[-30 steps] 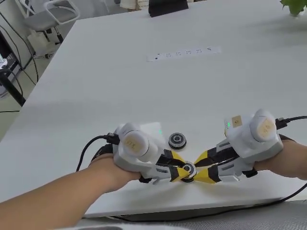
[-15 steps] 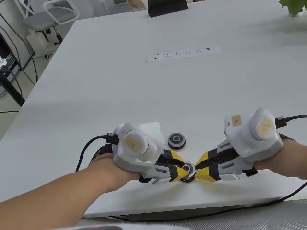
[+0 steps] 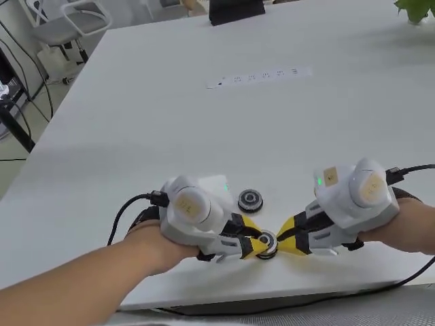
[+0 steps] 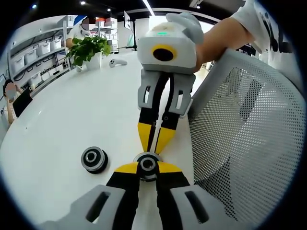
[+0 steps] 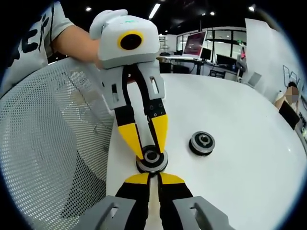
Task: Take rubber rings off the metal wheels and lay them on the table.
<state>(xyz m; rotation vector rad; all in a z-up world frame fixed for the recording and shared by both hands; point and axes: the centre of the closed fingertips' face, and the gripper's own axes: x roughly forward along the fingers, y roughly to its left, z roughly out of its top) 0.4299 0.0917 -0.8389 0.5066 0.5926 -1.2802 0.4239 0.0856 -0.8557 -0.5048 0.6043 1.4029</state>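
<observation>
A small metal wheel with a black rubber ring sits near the table's front edge, between both grippers. My left gripper is shut on the wheel, one yellow fingertip on each side. From the opposite side my right gripper points at it, its fingertips pinched together on the ring at the wheel's edge. In the left gripper view the right gripper comes down from the top. The left gripper shows the same way in the right gripper view. A second ringed wheel lies flat just beyond.
The white table has a white power strip farther back and a dark object at its far edge. A potted plant stands at the far right. A mesh chair is right below the front edge.
Nearly nothing has changed. My right gripper has edged slightly left toward the held wheel. Both stay closed on it.
</observation>
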